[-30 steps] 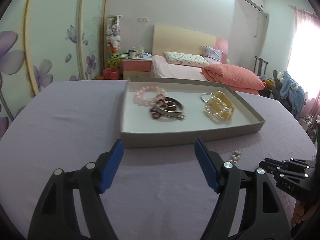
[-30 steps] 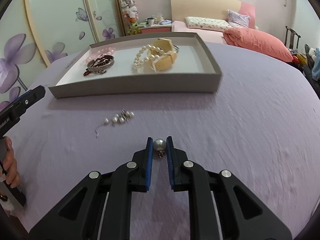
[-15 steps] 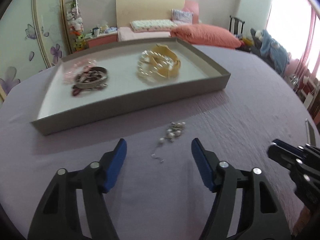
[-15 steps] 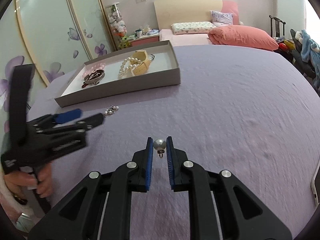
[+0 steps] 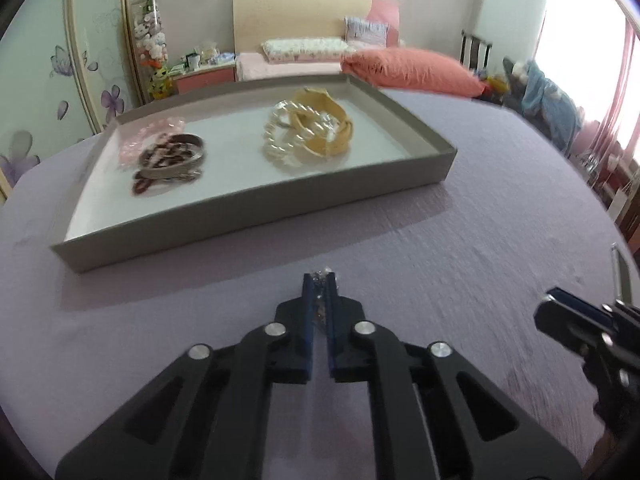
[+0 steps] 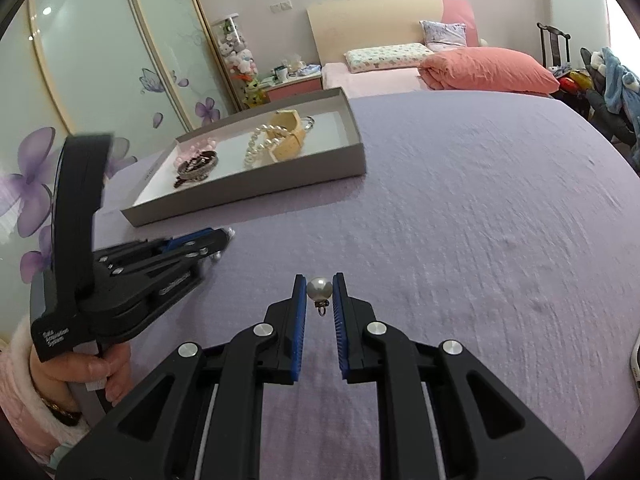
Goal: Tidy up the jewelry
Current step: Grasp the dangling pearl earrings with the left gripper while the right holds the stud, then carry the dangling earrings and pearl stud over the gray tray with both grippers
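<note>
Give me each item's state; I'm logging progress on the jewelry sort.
left gripper: shut on pearl cluster earring
right gripper: shut on pearl earring
tray: open, holding jewelry
pearl bracelet: in tray
dark bracelets: in tray

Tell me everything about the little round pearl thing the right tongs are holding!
The pearl earring is a single round bead, glossy and silvery-white like a pearl. Under it sits a small dark metal cap with a tiny ring hanging down. It is pinched between the blue pads of the right tongs, one pad touching each side near the tips. It hangs upright, bead on top and ring below, above the purple tablecloth, well away from the grey tray.
</note>
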{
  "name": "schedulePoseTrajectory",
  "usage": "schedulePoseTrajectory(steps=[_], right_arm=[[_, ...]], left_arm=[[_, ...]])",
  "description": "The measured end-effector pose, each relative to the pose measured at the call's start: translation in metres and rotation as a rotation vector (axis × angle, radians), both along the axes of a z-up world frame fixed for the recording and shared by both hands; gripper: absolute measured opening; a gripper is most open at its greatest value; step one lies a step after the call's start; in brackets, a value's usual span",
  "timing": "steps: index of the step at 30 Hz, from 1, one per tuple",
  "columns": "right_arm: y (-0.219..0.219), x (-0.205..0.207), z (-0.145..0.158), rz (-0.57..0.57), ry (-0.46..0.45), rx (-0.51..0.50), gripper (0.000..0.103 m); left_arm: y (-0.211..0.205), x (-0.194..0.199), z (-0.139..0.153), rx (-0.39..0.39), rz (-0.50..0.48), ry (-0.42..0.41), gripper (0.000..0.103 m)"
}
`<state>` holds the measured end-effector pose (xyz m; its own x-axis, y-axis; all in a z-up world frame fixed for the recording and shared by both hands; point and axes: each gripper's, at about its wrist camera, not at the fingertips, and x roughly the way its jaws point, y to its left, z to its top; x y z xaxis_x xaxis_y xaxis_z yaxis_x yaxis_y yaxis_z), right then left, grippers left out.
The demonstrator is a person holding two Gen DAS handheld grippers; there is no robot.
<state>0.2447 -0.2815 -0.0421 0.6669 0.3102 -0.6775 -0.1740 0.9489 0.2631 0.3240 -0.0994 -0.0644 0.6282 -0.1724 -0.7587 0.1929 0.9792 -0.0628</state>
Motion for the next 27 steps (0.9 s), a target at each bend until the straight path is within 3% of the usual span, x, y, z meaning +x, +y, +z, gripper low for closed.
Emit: schedulePoseTrajectory(steps=[12,19,27], right_arm=[[0.028,-0.017,0.027,0.043,-0.127,0.018,0.014],[0.042,-0.034,0.045,0.073,-0.232,0.01,0.014],[0.049,-0.042,0.053,0.08,-0.274,-0.01,0.014]], left_arm=[[0.088,-0.078,0.058,-0.118,0.078,-0.165,0.006],[0.107,-0.122,0.08,-0.174,0.104,-0.211,0.006],[0.113,-0.151,0.089,-0.188,0.108,-0.251,0.006]])
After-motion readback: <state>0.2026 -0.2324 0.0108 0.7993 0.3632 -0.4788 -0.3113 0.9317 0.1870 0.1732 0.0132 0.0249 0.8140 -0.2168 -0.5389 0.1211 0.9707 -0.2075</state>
